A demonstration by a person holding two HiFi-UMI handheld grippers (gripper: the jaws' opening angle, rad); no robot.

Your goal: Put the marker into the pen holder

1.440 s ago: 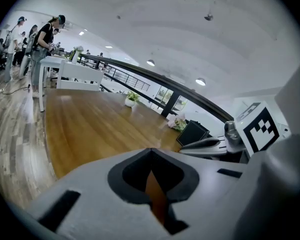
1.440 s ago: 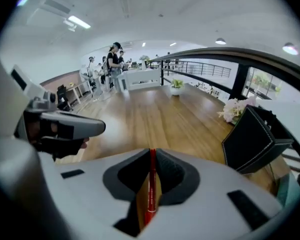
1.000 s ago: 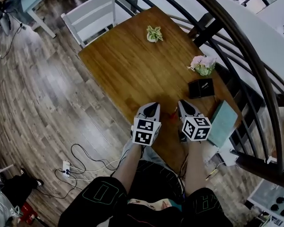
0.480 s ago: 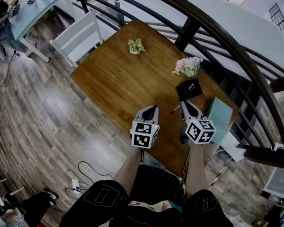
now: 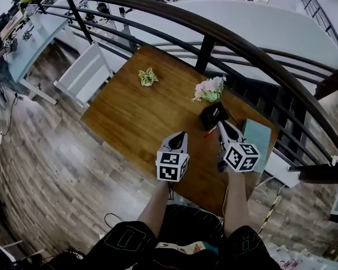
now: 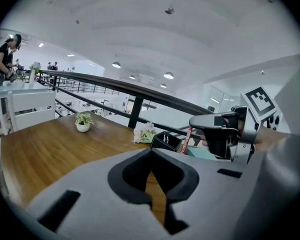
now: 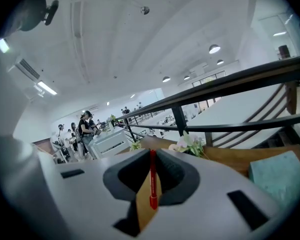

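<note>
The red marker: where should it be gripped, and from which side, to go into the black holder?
Pinch across its slim barrel from the side, as the right gripper does now: the marker is long and thin, so that leaves an end free to drop into the open-topped pen holder.

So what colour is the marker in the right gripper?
Red, seen best in the right gripper view: a slim red marker.
</note>
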